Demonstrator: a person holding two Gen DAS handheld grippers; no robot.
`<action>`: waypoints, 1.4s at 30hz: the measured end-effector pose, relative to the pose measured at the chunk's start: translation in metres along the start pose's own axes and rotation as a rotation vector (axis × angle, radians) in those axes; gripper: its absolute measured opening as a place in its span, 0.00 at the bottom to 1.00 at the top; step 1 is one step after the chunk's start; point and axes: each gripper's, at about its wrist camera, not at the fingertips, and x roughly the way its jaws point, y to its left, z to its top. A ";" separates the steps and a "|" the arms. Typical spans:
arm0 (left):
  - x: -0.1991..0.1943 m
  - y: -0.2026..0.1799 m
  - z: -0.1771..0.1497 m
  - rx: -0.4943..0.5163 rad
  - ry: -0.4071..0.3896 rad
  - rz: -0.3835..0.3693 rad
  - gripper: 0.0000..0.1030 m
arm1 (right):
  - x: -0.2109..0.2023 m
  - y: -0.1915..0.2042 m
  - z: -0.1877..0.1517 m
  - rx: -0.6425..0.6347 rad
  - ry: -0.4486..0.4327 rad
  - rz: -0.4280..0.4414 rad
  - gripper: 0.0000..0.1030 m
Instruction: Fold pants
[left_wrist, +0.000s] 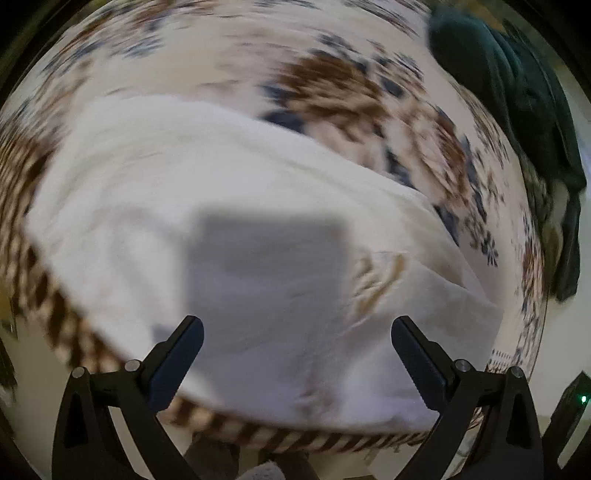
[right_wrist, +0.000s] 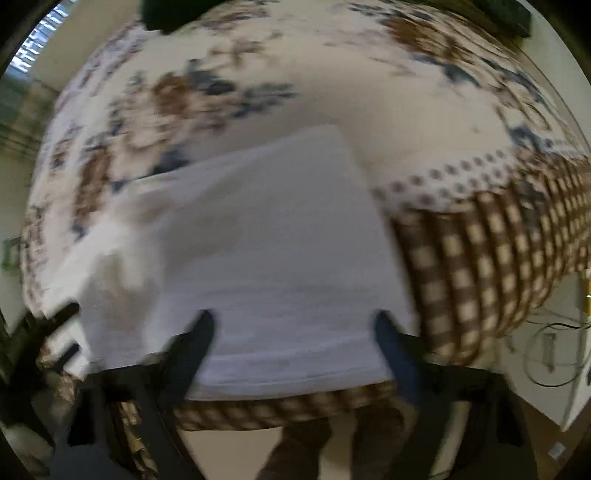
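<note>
The white pants (left_wrist: 236, 229) lie spread on a bed (left_wrist: 332, 85) covered with a floral sheet in brown and blue, whose border near the edge turns to a brown-and-cream check (right_wrist: 491, 258). Both views are smeared with motion blur, so fine detail in the cloth is lost. From the left wrist, the pants run across the near part of the bed as a broad pale sheet of fabric, with a square shadow falling on them just ahead of the left gripper (left_wrist: 297, 332); its jaws stand wide apart with nothing between them, hovering over the near edge of the cloth. A faint tan mark shows on the fabric toward the right finger. From the right wrist, the pants (right_wrist: 273, 240) look like a folded, roughly rectangular slab lying close to the bed's edge, its right side beside the checked border. The right gripper (right_wrist: 295, 325) also has its jaws spread open, empty, over the near hem. A dark green garment (left_wrist: 517, 92) is heaped at the far corner of the bed, well apart from the pants.
</note>
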 end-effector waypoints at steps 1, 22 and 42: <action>0.008 -0.011 0.003 0.026 0.000 0.003 1.00 | 0.005 -0.008 0.002 -0.005 0.020 -0.018 0.43; -0.039 0.015 -0.021 -0.048 -0.055 0.057 1.00 | 0.000 0.008 0.028 -0.203 0.066 -0.171 0.93; -0.038 0.221 -0.049 -0.777 -0.216 -0.145 0.99 | 0.022 0.131 0.008 -0.331 0.121 -0.220 0.93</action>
